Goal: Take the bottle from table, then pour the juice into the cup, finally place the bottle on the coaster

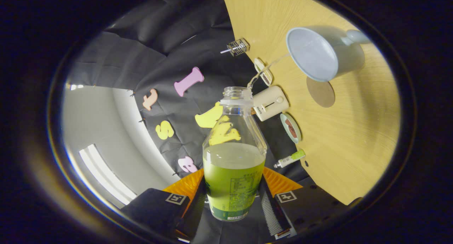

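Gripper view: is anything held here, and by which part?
Yes. The gripper is shut on the bottle, its two fingers pressing the labelled lower body from either side. The bottle is tipped, and a thin stream runs from its mouth toward the cup.

Bottle point(233, 159): clamped between the two fingers of the tongs point(231, 201), mouth toward the cup.
Cup point(324, 53): on the worktop point(354, 138), beyond the bottle's mouth.
Coaster point(320, 92): on the worktop, just beside the cup.
Small appliance point(270, 102): at the worktop's edge, just beyond the bottle's neck.
Small dish point(291, 128): beside the appliance, at the worktop's edge.
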The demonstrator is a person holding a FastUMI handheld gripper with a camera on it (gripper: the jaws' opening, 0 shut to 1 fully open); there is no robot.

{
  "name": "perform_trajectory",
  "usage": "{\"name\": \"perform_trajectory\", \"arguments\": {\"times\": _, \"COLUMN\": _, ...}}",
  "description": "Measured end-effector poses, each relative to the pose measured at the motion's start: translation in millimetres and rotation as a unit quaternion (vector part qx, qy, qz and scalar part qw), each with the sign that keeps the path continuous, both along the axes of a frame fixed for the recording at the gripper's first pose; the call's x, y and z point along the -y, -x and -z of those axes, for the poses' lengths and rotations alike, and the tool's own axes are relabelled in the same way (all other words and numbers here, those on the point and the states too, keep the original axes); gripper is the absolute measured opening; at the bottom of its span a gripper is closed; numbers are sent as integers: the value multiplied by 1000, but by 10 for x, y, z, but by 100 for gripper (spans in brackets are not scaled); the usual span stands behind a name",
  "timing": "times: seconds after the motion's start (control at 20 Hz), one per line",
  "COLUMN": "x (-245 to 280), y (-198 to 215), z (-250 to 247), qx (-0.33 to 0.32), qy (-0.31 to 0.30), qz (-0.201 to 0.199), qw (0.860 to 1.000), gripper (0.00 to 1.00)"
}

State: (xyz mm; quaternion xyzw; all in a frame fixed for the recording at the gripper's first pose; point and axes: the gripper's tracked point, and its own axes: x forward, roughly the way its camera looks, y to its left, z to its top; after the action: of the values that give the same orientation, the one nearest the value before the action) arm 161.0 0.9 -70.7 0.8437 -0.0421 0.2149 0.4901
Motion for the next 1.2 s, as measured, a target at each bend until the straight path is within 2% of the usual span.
{"name": "perform_trajectory", "arguments": {"times": 0.35, "x": 1, "y": 46, "z": -228, "qx": 7, "qy": -10, "qz": -5, "qw": 1000, "gripper": 77}}
{"name": "perform_trajectory", "arguments": {"times": 0.65, "x": 63, "y": 62, "z": -478, "qx": 24, "qy": -55, "qz": -6, "qw": 998, "gripper": 77}}
{"name": "perform_trajectory", "arguments": {"times": 0.9, "x": 22, "y": 70, "z": -624, "qx": 36, "qy": -49, "qz": -19, "qw": 998, "gripper": 77}}
{"name": "perform_trajectory", "arguments": {"times": 1.2, "x": 288, "y": 158, "z": -741, "qx": 36, "qy": -90, "qz": 10, "qw": 995, "gripper": 77}}
